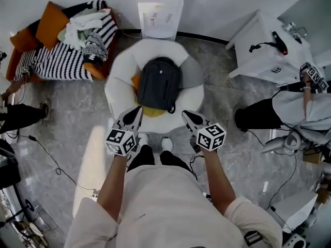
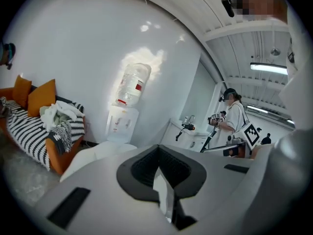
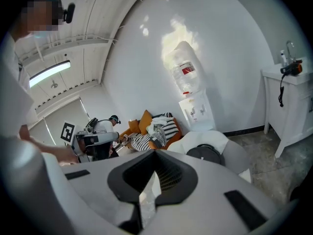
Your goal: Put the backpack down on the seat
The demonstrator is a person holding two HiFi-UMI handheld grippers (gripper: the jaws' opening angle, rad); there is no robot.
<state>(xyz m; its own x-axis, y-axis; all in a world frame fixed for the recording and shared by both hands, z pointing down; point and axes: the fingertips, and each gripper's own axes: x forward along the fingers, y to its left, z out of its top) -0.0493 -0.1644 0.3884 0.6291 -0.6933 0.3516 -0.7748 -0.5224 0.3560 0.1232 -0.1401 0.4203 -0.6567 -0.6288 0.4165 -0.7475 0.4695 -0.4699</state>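
the dark backpack (image 1: pixel 159 84) lies in the middle of the round white seat (image 1: pixel 120 66), on top of a yellow cushion (image 1: pixel 150 111). the left gripper (image 1: pixel 136 111) and right gripper (image 1: pixel 187 115) hang at the seat's near edge, clear of the bag. both have their jaws pressed together with nothing between them.

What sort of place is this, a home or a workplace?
Likely a lab or studio staged as a lounge: a black-and-white striped sofa, a white water dispenser, and a second person in white holding a marker-cube gripper.
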